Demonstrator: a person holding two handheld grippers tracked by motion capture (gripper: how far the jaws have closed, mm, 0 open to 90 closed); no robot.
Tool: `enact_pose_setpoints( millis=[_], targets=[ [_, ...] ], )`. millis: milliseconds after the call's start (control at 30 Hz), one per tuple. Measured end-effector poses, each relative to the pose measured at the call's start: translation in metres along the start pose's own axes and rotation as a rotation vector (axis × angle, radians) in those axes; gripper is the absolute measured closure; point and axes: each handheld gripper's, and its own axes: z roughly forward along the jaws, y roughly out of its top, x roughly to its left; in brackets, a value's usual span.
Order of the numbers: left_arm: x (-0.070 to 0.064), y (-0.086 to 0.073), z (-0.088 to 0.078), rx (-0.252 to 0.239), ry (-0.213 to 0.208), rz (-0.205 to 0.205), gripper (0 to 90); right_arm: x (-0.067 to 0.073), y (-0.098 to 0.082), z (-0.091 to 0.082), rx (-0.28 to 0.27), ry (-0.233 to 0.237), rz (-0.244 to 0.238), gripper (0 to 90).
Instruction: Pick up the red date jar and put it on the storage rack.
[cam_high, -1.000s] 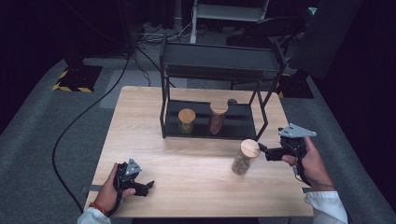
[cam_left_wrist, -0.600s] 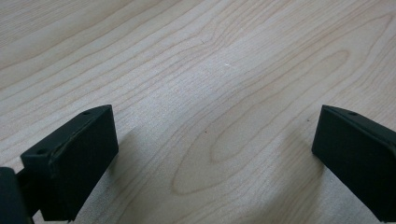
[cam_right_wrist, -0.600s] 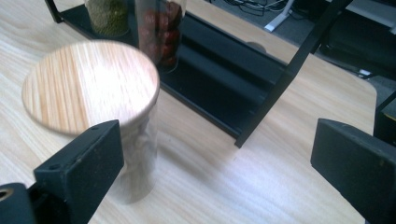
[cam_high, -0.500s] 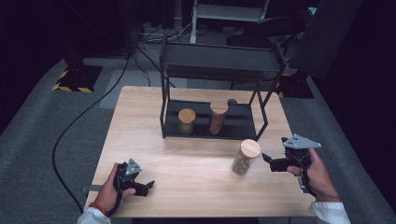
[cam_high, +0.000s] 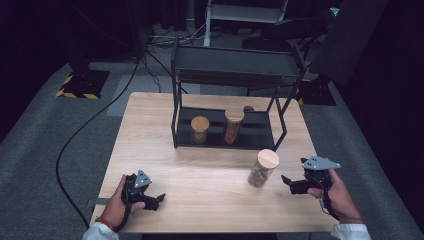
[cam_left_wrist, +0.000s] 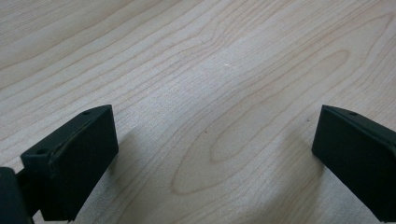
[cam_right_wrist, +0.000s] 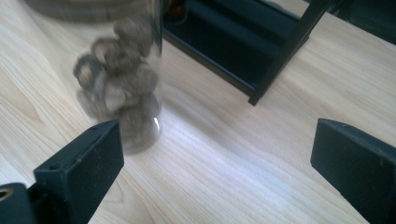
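The right gripper (cam_high: 288, 181) is sitting low over the table (cam_high: 210, 200) with its jaws spread wide and nothing between them — the glass jar (cam_high: 262, 168), wooden-lidded and filled with brown lumps, is standing on the wood just to that gripper's left, in front of the black rack (cam_high: 230, 75). In the right gripper view the jar (cam_right_wrist: 123, 88) is lying off toward the left jaw, not centred. The step in hand looks like a grasp on this jar, so the jaws should be lining up squarely around the glass body (below the lid, where the wall is straight) before clenching. The rack's slanted leg (cam_right_wrist: 285, 51) is standing near the jar, leaving little room behind it; the open wood in front is the freer path. The left gripper (cam_high: 152, 199) is resting near the table's front edge, jaws released and empty, well apart from the jar.
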Motion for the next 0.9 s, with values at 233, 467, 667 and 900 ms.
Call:
enact_pose_setpoints(
  millis=[233,467,667,900],
  targets=[
    [0.0,0.0,0.0,0.0,0.0,0.0,0.0,0.002,-0.016,0.011,0.024,-0.019,-0.048,2.5],
    [0.0,0.0,0.0,0.0,0.0,0.0,0.0,0.003,-0.027,0.023,0.066,-0.032,-0.059,2.5],
    [0.0,0.0,0.0,0.0,0.0,0.0,0.0,0.001,-0.04,0.03,0.077,-0.031,-0.033,2.5],
    [0.0,0.0,0.0,0.0,0.0,0.0,0.0,-0.007,-0.057,0.039,0.072,-0.008,0.015,2.5]
  ],
)
